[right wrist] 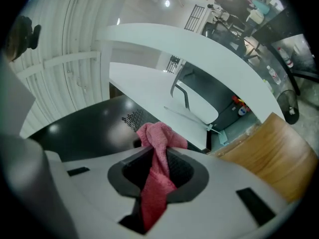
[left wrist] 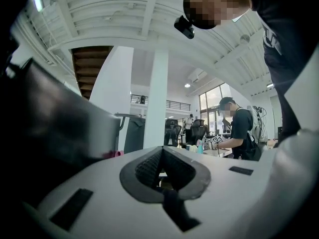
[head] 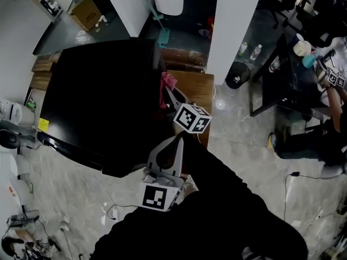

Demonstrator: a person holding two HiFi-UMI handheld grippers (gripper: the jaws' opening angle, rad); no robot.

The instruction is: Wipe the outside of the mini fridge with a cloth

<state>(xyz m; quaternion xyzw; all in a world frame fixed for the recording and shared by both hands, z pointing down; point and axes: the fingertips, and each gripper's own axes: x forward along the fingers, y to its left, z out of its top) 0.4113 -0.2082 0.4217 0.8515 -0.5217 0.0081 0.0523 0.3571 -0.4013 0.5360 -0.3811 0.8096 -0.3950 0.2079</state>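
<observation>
Marble floor (head: 238, 150), pale and glossy, surrounds the black mini fridge (head: 97, 102), with a wooden table (head: 195, 88) just beside its right edge and a white pillar (head: 233, 26) behind. The right gripper (right wrist: 158, 156) is clenched on the pink cloth (right wrist: 157, 133), held at the fridge's right edge. The left gripper (left wrist: 162, 153) hangs by the fridge's near corner, jaws pressed together on nothing. Open floor lies to the right; cables (head: 110, 213) trail at lower left
</observation>
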